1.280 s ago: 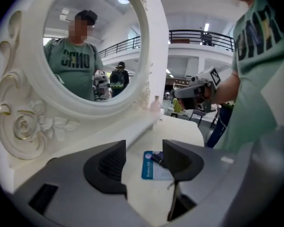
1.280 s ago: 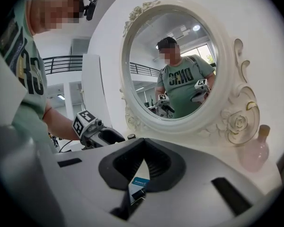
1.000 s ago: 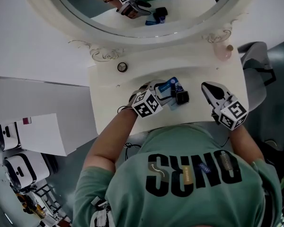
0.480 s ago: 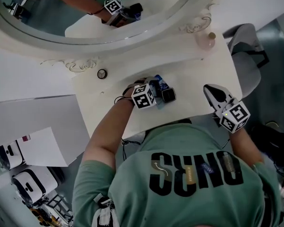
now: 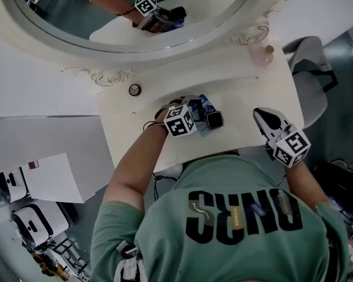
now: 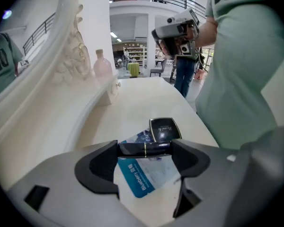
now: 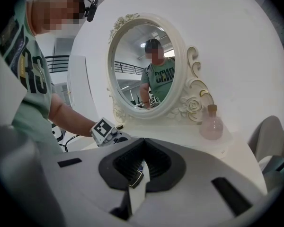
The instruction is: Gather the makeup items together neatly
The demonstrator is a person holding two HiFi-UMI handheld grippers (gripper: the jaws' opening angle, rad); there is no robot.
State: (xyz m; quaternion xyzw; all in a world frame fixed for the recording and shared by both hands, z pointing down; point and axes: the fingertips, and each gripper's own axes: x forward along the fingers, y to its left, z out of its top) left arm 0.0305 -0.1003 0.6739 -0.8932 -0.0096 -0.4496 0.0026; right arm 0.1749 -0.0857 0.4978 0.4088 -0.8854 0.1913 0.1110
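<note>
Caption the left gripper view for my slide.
Left gripper, jaws just opened wide, straddles a black tube lying over a blue sachet, black compact just beyond.

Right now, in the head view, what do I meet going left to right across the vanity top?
Small round item → left tool, jaws just opened with a black tube between them → black square compact → right tool. Blue sachet and pink bottle overlap others: omitted.

LIGHT even, diffuse indoor light; head view dim and grey-toned | SHADOW soft and faint beneath the left gripper on the table | GLARE pale, washed-out wall around the mirror | LENS both gripper views fisheye-bent, with black corners | FOCUS near gripper bodies soft, background sharper
</note>
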